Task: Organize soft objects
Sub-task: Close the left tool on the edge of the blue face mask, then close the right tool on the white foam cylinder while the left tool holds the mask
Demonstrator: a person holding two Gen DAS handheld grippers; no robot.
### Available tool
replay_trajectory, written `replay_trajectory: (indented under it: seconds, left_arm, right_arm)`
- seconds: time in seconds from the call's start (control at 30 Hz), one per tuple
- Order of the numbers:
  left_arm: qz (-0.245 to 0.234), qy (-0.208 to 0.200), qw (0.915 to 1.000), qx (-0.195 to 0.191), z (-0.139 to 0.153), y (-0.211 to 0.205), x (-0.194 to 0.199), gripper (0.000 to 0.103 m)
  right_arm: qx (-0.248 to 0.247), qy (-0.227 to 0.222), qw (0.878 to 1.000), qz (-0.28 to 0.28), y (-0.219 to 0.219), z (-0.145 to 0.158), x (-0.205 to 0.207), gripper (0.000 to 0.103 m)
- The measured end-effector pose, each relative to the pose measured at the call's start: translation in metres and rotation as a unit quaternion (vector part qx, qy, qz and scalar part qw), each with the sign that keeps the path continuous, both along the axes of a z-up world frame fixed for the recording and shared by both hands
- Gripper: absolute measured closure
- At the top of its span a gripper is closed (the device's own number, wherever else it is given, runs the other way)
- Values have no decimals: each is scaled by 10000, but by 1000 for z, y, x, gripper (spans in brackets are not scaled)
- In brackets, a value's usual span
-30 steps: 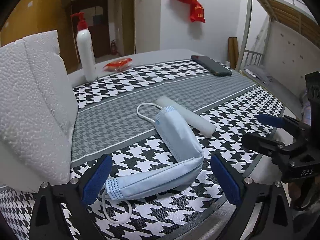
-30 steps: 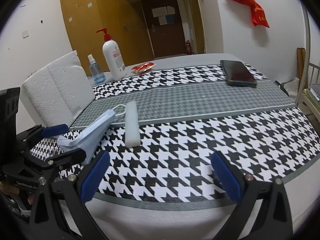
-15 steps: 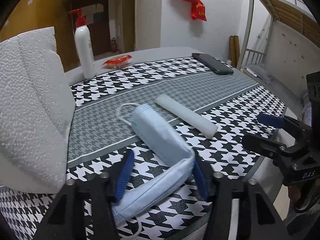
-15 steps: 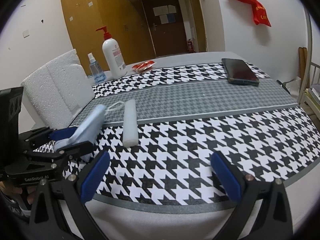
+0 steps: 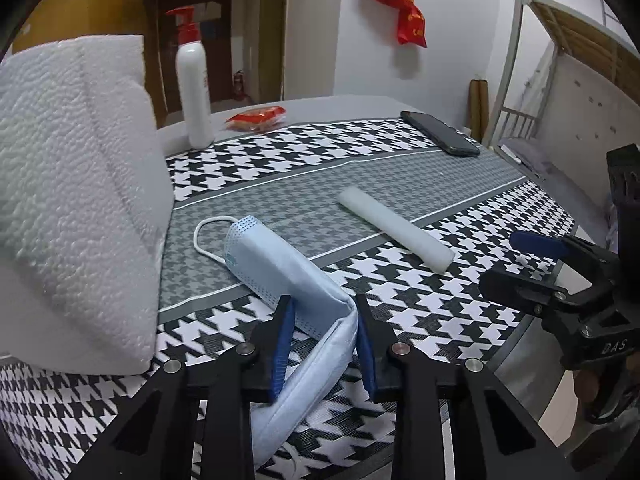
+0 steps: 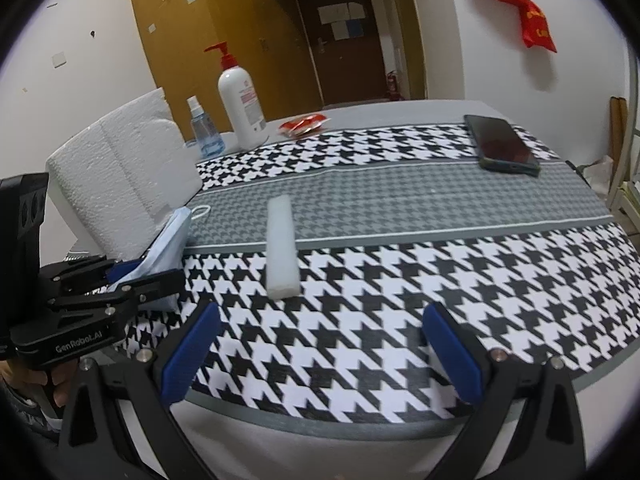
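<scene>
A light blue face mask (image 5: 280, 268) lies folded on the houndstooth cloth. My left gripper (image 5: 324, 344) is shut on the blue face mask at its bend; it also shows in the right wrist view (image 6: 144, 276), with the mask (image 6: 172, 240) rising from it. A white foam roll (image 5: 396, 232) lies to the right of the mask, also seen in the right wrist view (image 6: 282, 240). My right gripper (image 6: 320, 356) is open and empty, low over the table's near edge, in front of the roll.
A large white foam block (image 5: 68, 184) stands at the left, close to the mask. A pump bottle (image 6: 240, 108), a small spray bottle (image 6: 204, 128) and a red packet (image 6: 304, 124) stand at the back. A phone (image 6: 502, 144) lies at the far right.
My left gripper has closed from wide open onto the mask's bend. The mask has shifted left toward the foam block. The right gripper has hardly moved.
</scene>
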State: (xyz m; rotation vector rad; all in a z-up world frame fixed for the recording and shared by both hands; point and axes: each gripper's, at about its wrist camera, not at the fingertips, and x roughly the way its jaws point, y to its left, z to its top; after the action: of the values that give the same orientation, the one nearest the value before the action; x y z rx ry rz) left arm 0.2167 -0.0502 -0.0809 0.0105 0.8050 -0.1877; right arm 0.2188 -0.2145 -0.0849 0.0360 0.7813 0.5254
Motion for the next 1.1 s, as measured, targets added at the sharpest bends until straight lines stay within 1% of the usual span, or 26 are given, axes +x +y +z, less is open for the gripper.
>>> replay_trajectory:
  seconds: [0.17,0.3,0.37,0.4,0.43,0.47,0.53,0.57,0.67,0.7,0.77,0.83,0.87,1.1]
  left_arm:
    - [5,42,10000,-83,0,8,-3,72]
    - [24,70,10000,-61,-1,12,-3,72]
    - [30,60,10000,-61,-1,13,-3,72]
    - [26,63,10000,-56,-1,13,-3,72]
    - [34,57,10000,-61,-1,13,-3,72]
    - [47,55,10000,-58,-1,13,-3,72]
    - [38,73,10000,-41,-2,12,-2,72]
    - [34,88,9999,-36,-3,12,-2,72]
    - [57,160,9999,1,-5,11,1,72]
    - [68,175,9998,20,-6,11,1,72]
    - [68,172,9998,23,-6,11,2,72]
    - [67,179,9998,30,-6,11,2,72]
    - [70,180,9998,40,-6,11,2,72]
    - [67,223,9997,80,-7,11,3,72]
  right_arm:
    - [-144,-12,9999,56,13,3,5,1]
    - [-294,-41,9995,119,24,5,9,2]
    - [-447,-41,9988,172,31,6,11,10]
    - [-530,-31,9984,188,35,5,12,12]
    - [-619,-19,9979,206,38,4,14,16]
    - [-693,-10,9973,228,41,3,16,22]
    - [-778,2,9965,322,47,2,17,28]
    - [-820,8,9959,377,50,1,18,33]
    - [-961,16,9942,485,57,-1,19,42]
    - [-1030,10,9935,486,59,-1,20,44]
    - [-1118,9,9925,492,61,-3,21,51]
    - [-1169,60,9919,495,62,-4,24,55]
    - [-1221,41,9914,462,62,-5,24,59]
    - [-1382,4,9894,455,65,-6,23,60]
